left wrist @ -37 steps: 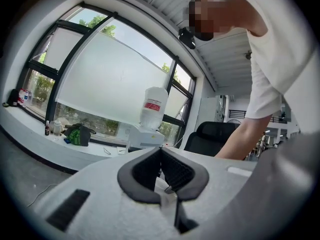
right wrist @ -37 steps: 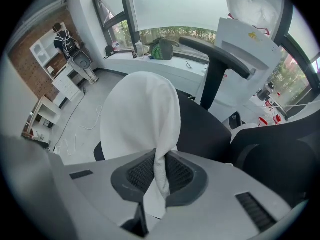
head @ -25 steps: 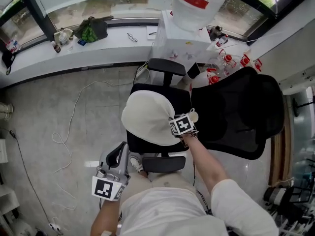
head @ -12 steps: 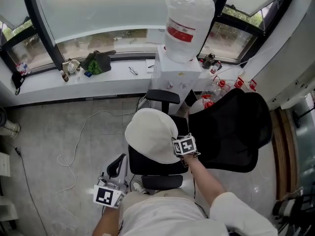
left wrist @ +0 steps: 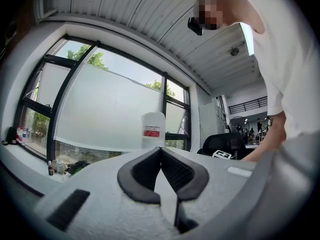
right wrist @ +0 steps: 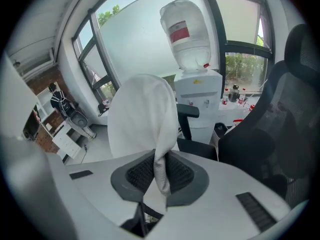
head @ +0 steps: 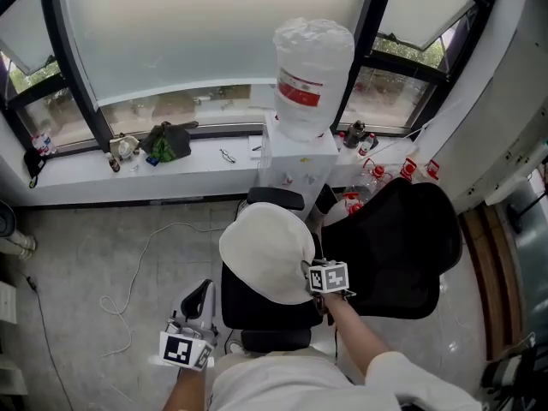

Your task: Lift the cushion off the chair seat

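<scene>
A round white cushion [head: 267,251] hangs over the black chair seat [head: 257,317], held up by its near edge. My right gripper [head: 314,278] is shut on that edge. In the right gripper view a fold of the cushion [right wrist: 142,116] is pinched between the black pads [right wrist: 177,173], and the rest hangs in front of the jaws. My left gripper [head: 198,296] hovers left of the chair over the floor, apart from the cushion. Its jaws [left wrist: 160,152] meet at the tips with nothing between them.
The chair's black backrest [head: 392,245] stands to the right, an armrest [head: 276,199] beyond the cushion. A white water dispenser [head: 295,163] with a big bottle [head: 310,62] is behind the chair. A cable [head: 141,255] trails over the floor at the left. Clutter lies on the window sill [head: 128,174].
The right gripper has risen with the cushion, whose lower edge is now higher above the seat. The left gripper has also risen a little. The head view has tilted up toward the window.
</scene>
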Action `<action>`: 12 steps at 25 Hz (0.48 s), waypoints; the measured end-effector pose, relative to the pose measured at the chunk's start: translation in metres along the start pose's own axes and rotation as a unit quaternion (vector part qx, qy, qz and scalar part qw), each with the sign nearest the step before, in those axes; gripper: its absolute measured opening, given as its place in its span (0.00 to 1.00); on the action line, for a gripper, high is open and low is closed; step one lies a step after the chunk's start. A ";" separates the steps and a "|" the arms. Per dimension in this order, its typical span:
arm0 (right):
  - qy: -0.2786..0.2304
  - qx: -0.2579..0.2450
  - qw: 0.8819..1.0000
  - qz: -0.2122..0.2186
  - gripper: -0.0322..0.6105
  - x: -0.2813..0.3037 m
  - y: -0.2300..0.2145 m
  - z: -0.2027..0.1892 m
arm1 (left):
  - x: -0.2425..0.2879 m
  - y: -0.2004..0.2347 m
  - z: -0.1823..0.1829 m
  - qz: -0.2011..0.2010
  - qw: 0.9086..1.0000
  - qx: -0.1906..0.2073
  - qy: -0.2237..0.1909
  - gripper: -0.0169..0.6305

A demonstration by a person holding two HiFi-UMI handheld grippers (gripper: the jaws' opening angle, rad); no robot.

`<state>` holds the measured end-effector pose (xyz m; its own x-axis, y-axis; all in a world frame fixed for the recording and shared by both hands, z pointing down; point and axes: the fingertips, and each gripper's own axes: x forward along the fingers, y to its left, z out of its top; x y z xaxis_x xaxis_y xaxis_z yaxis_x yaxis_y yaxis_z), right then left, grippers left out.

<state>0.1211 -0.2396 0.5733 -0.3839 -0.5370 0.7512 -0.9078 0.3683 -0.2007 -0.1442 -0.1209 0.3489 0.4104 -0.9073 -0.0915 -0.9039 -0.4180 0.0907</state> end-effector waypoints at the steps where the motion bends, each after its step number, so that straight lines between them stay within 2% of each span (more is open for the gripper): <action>1: -0.009 0.007 1.000 0.001 0.13 -0.005 -0.001 0.005 | 0.001 0.001 0.003 0.000 1.000 0.002 -0.002 0.05; 6: -0.062 0.035 0.997 0.007 0.13 -0.031 -0.009 0.039 | 0.012 0.004 0.014 0.003 1.000 0.011 -0.014 0.05; 12: -0.137 0.050 0.989 0.019 0.13 -0.070 -0.013 0.087 | 0.018 0.005 0.032 0.004 0.999 0.027 -0.030 0.05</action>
<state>0.1454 -0.2725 0.4687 -0.4376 -0.7146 0.5457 -0.8984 0.3227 -0.2979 -0.1454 -0.1381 0.3163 0.3973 -0.9052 -0.1508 -0.9127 -0.4068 0.0373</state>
